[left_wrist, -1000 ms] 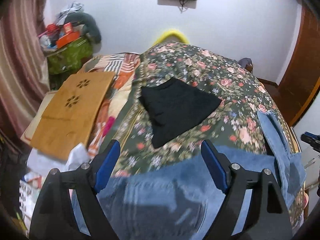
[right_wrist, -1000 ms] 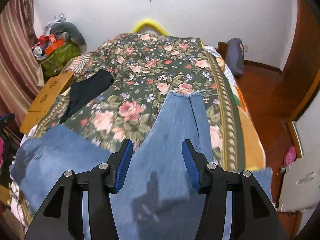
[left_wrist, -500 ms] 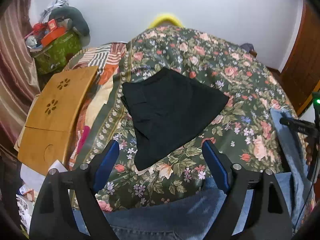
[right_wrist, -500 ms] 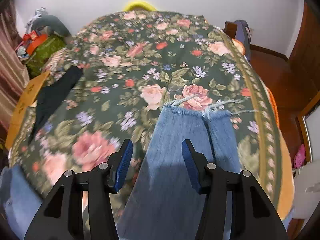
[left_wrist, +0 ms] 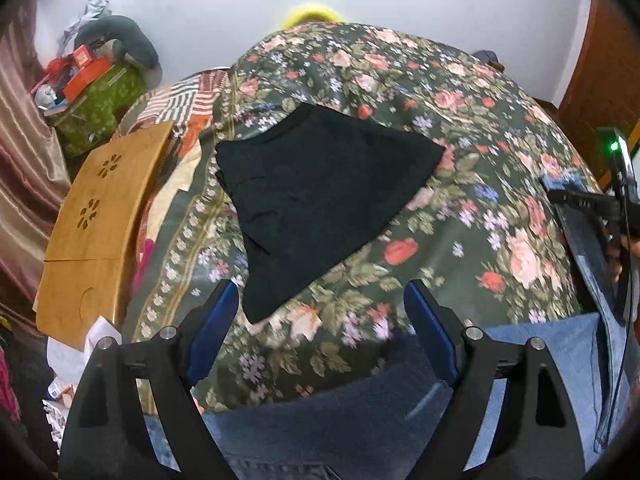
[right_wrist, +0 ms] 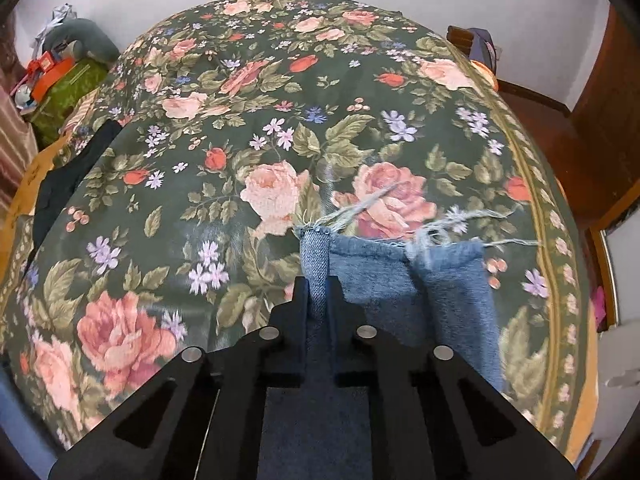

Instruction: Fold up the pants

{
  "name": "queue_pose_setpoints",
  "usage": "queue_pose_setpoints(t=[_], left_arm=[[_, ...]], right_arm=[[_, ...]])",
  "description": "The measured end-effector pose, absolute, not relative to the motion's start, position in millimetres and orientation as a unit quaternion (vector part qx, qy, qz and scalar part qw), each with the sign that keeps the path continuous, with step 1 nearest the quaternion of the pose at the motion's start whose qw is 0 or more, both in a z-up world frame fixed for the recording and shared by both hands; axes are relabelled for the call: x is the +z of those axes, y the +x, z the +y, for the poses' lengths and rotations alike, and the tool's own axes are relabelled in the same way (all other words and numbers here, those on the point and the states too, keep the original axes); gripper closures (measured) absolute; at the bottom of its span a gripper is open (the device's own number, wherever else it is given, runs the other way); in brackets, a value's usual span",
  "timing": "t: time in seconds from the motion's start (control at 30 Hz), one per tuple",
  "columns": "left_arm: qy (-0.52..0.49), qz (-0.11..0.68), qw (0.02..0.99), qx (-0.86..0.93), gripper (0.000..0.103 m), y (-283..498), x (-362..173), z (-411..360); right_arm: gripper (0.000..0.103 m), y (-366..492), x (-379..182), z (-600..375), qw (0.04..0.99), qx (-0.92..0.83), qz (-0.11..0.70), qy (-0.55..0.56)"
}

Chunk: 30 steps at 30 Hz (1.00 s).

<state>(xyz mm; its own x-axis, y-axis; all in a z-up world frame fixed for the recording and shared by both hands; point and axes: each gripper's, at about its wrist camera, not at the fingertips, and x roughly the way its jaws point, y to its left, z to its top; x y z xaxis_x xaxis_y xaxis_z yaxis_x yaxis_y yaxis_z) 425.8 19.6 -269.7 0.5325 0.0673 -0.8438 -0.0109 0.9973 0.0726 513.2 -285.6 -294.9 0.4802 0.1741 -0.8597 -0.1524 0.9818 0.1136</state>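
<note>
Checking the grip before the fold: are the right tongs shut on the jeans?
Shut. The right tongs pinch a ridge of the jeans near the frayed hem, denim standing up between them.

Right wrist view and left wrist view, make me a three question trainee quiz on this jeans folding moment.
1. True or false: the right gripper is shut on the jeans near the frayed hem.
2. The left gripper is: A) open, holding nothing B) shut on the jeans C) shut on the black garment.
3. Fill in: the jeans lie on a ____-patterned bedspread.

Key: 1 true; 2 A; 3 floral.
</note>
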Motion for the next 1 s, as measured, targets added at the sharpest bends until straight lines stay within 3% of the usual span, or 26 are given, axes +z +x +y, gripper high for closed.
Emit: queue_pose_setpoints(t=[0.43,0.6,0.7,0.8,1.0], left_arm=[[0.065,0.496,0.866,-0.001,0.018,368,-256,-31],[0.059,0.528,0.847,-0.015,0.011,341,-273,-53],[0.063,0.559,0.826,-0.023,0.01,326,-296,-68],[0.052,0.539,0.841,0.005,0.007,313,-294,-73],[0.031,0.546,0.837,0.016,0.006,309,-295,-75]], right_arm=[[0.097,429,-165,-412,0.908,0.049,0.409,0.073],[0.097,384,-124,-459,0.922,0.028,0.377,0.087],[0.097,358,-113,-485,0.926,0.018,0.366,0.094],[0.097,337,-114,-507,0.925,0.018,0.363,0.108],[0.097,314,-161,-526,0.91,0.013,0.403,0.097]])
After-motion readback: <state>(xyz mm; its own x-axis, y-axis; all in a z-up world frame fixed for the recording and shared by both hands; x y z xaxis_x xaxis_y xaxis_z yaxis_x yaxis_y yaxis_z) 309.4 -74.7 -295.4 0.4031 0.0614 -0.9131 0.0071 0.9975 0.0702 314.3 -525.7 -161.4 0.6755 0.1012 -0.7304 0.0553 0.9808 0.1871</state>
